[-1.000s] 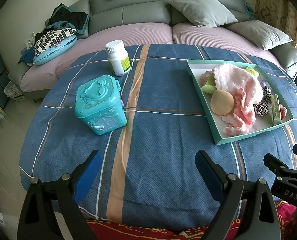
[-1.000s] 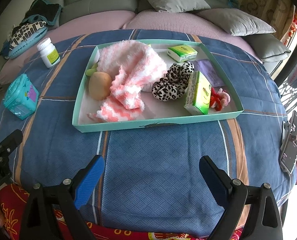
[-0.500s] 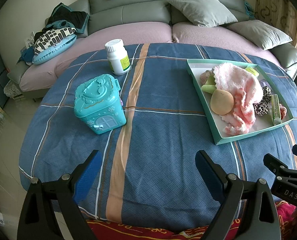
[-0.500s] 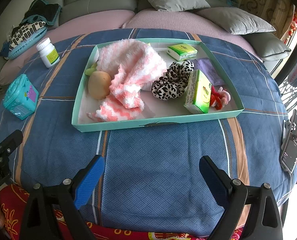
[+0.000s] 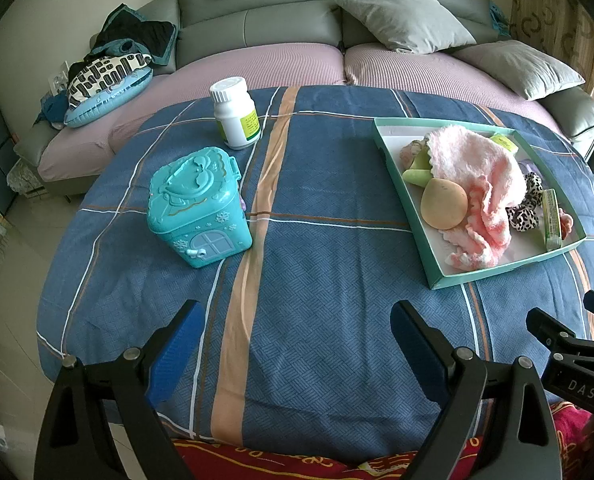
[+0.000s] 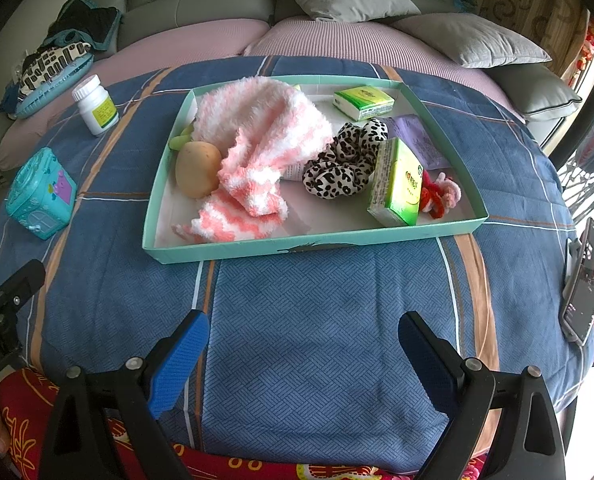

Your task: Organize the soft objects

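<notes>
Left hand-held gripper (image 5: 293, 344) spread wide and empty, low over the near edge of the bench (image 5: 317, 280) draped in blue plaid cloth; right hand-held gripper (image 6: 303, 346) likewise wide and empty, squared up to the near wall of the shallow teal cardboard tray (image 6: 297, 246).

Farther out from the right one, inside the tray: fluffy pink-and-white striped knit scarf (image 6: 257, 140) heaped across the left half, one end trailing to the near-left corner. Tan rounded squishy toy (image 6: 197, 168) touching its left side. Leopard-print fabric scrunchies (image 6: 345, 160) just right of the scarf, then a green tissue pack standing on edge (image 6: 397, 184), a red-and-pink hair tie (image 6: 439, 196) at the near right, a second green tissue pack lying flat (image 6: 363, 102) at the far side.

Outside the tray, to the left: turquoise plastic house-shaped box (image 5: 199, 208) and, beyond it, a white pill bottle (image 5: 236, 114).

Scarf likely light, limp and stretchy: bound to sag and drag if pinched at a tip. Better taken at the thick bunched middle, pads pressed well into the pile. Scrunchies springy and light, probably best caught across one puffed loop. Tissue packs compressible, slick wrapper; gentle squeeze across the flat faces.
</notes>
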Available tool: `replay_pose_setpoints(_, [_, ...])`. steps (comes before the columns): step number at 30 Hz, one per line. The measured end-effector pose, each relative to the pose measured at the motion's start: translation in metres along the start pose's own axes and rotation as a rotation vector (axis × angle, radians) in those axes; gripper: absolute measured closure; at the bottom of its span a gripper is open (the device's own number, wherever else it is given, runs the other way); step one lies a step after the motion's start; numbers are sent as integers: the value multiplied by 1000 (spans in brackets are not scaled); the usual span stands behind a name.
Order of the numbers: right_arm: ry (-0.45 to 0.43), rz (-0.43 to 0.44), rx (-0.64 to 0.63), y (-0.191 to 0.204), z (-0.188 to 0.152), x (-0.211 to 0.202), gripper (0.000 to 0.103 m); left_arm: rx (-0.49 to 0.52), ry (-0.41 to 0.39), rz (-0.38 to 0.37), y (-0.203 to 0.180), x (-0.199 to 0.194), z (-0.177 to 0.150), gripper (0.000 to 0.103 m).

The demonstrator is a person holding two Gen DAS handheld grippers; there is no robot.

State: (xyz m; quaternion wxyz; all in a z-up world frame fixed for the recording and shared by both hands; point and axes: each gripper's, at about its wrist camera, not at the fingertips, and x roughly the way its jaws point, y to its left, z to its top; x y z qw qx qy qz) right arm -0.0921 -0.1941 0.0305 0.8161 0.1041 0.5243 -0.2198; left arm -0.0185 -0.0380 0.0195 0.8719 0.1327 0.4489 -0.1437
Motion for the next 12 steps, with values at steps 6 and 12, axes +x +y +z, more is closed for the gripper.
replay_pose_setpoints(6, [2, 2, 1, 0, -1, 1, 6, 0, -4, -1, 1, -1, 1, 9])
replay_pose_setpoints(12, [4, 3, 2, -1, -1, 2, 6, 0, -2, -1, 1, 0, 1, 9])
